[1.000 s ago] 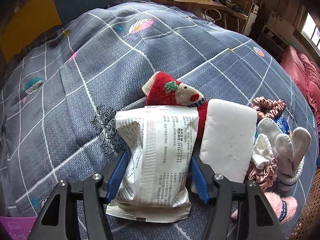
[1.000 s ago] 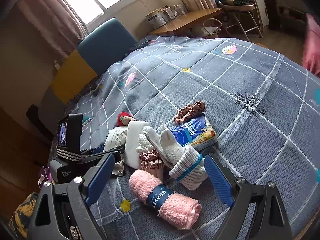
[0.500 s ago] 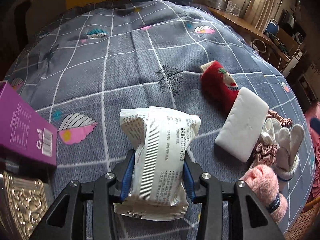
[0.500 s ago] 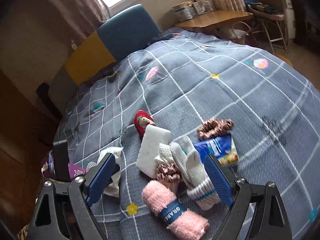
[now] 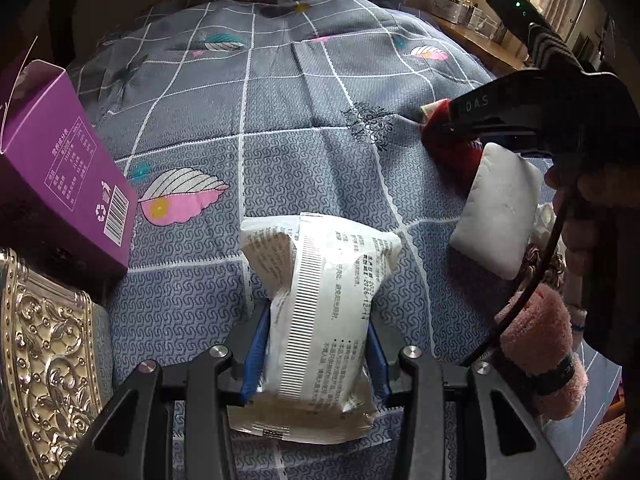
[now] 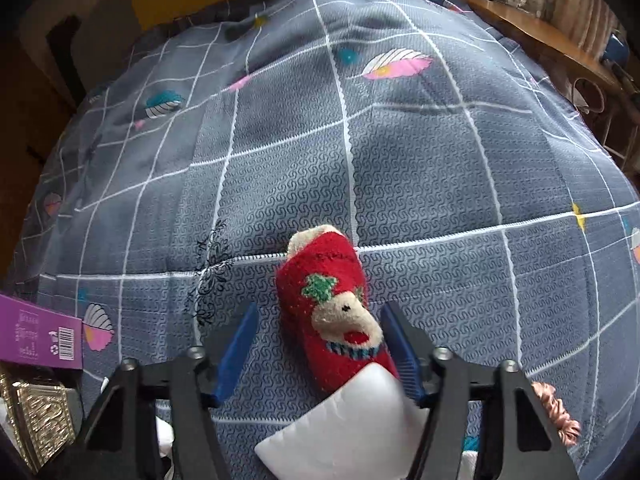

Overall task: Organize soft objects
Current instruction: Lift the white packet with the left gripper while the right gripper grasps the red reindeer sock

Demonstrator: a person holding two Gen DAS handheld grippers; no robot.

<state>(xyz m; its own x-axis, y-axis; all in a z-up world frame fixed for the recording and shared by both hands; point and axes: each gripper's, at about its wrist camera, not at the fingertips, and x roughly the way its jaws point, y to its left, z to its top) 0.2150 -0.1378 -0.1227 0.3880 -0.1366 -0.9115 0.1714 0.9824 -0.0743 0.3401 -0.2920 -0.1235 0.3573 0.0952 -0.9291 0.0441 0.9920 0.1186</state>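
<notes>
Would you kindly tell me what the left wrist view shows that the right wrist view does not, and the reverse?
Only the left wrist view shows the white snack packet gripped in the left gripper, plus the rolled pink towel. Only the right wrist view shows the reindeer face on the red Christmas sock, lying between the right gripper jaws, which have just been closing; the left pad is still clear of it. Both show the grey checked quilt, purple box and white foam pad.

On the bed: one white packet [image 5: 320, 304], one red sock [image 6: 328, 312], one white sponge [image 5: 496, 216], one pink towel roll [image 5: 540, 344], one purple box [image 5: 68, 176], one pink scrunchie [image 6: 556, 412].
</notes>
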